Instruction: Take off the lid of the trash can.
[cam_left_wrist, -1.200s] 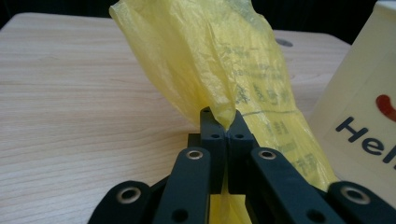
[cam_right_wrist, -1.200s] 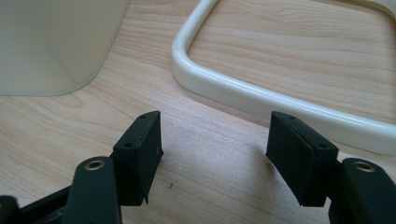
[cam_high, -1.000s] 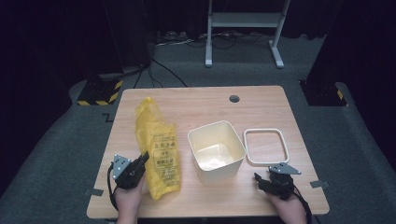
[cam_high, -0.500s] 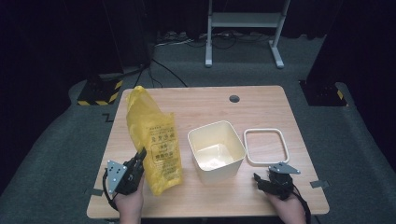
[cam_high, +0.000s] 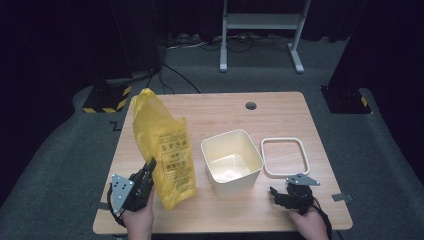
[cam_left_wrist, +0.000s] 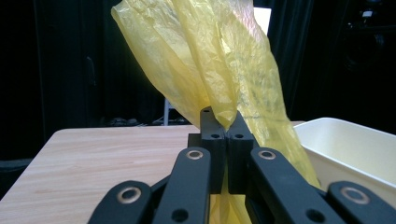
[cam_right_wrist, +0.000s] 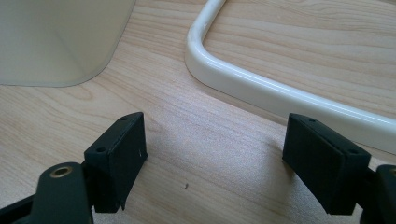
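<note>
Left gripper (cam_high: 145, 175), near the table's front left corner: clamped tight on a fold of the yellow plastic bag (cam_high: 162, 150), jaws pressed together with the film pinched between them, as seen in the left gripper view (cam_left_wrist: 226, 128). Bag (cam_left_wrist: 219, 60) raised off the table (cam_high: 220, 112), standing tall and crumpled, printed side toward the camera, lower end drooping down to the wood just beside the cream bin (cam_high: 231, 162). Bin upright and open at the table's middle, with the white rectangular ring frame (cam_high: 285, 156) lying flat just to its right, close but apart. Right gripper (cam_high: 287, 194), low over the front right of the table: jaws just opening, now spread wide with bare wood between them (cam_right_wrist: 212, 154), the frame's rounded rim (cam_right_wrist: 261, 88) just beyond the tips, untouched.
</note>
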